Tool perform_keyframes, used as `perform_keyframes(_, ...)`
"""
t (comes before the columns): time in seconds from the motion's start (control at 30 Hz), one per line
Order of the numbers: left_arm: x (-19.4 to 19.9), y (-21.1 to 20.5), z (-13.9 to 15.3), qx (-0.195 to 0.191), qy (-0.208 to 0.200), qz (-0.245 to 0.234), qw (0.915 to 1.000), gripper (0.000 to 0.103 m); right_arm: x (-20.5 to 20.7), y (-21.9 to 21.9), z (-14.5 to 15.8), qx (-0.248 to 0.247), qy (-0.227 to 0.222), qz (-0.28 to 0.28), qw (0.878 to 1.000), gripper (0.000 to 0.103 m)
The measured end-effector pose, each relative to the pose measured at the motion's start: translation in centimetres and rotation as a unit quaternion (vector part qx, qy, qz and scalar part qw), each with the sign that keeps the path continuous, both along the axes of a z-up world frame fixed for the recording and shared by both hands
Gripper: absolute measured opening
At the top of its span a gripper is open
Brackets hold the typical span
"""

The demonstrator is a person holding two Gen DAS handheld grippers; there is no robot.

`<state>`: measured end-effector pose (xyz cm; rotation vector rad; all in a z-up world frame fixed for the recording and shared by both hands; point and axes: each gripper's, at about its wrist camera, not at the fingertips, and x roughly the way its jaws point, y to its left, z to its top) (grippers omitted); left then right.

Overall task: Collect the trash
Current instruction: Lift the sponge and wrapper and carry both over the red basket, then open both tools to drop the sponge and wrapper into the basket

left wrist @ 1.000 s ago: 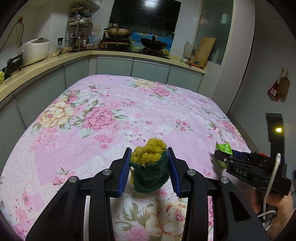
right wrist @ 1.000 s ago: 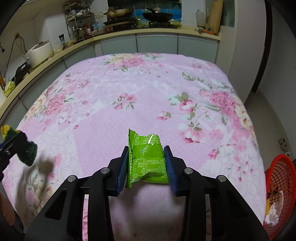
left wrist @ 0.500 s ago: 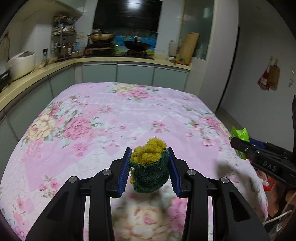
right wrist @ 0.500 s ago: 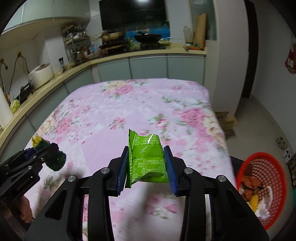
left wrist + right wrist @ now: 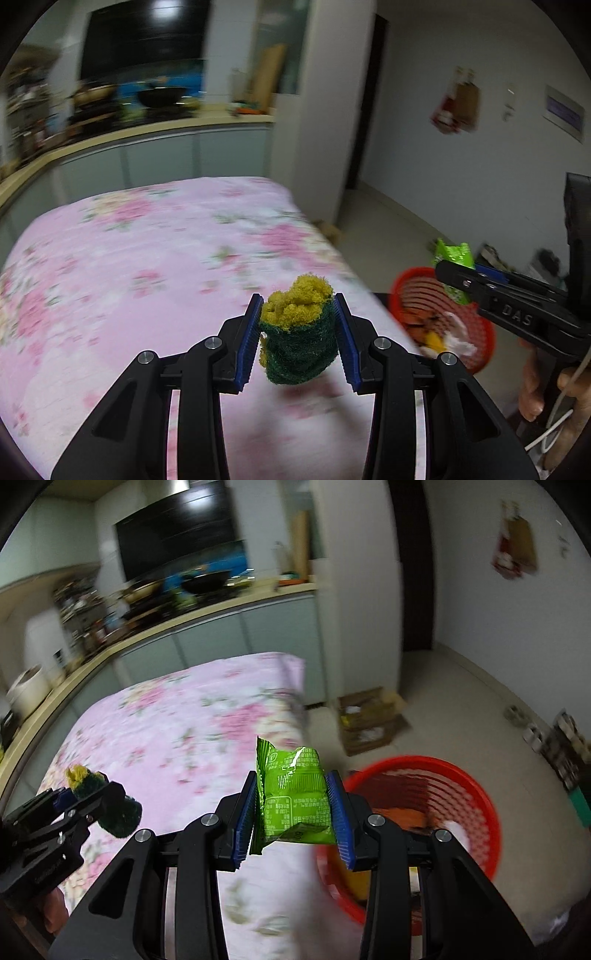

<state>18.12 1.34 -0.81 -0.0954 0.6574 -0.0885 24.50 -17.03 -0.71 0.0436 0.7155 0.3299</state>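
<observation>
My left gripper (image 5: 297,325) is shut on a yellow-and-green scouring sponge (image 5: 297,339) and holds it above the right part of the pink floral table (image 5: 147,258). My right gripper (image 5: 293,805) is shut on a green snack packet (image 5: 293,797) and holds it at the table's right edge, just left of a red mesh basket (image 5: 480,797) on the floor. The basket (image 5: 476,325) holds trash. In the left wrist view the right gripper (image 5: 458,273) with the packet (image 5: 452,254) hangs over the basket. The left gripper also shows in the right wrist view (image 5: 96,797).
A kitchen counter (image 5: 184,624) with pans and a rice cooker (image 5: 27,694) runs behind and left of the table. An open cardboard box (image 5: 373,720) lies on the floor beyond the basket. Jars and small items (image 5: 565,749) line the right wall.
Both grippers have swung to the right, from over the table toward the red basket on the floor. Each still holds its item.
</observation>
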Motion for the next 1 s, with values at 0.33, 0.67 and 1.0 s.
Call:
perform_keyframes(0.33,4.5,-8.6,-2.1,-0.014,0.048,-0.111,0.9926,0.037,2.1,-6.9,-2.5,0.032,0.047,-0.084,0.995,0.038)
perform_keyframes(0.67,7.1,-12.9,-5.0,-0.027,0.084,-0.156,0.9837,0.038,3.7,-10.8,-4.0,0.118,0.088,-0.115,0.982,0.064)
perform_keyframes(1.0,6.1,-11.9,-3.9,-0.029,0.059,-0.137,0.9884,0.084,2.3,-12.3,-2.0,0.156,0.065,-0.13,0.977,0.081)
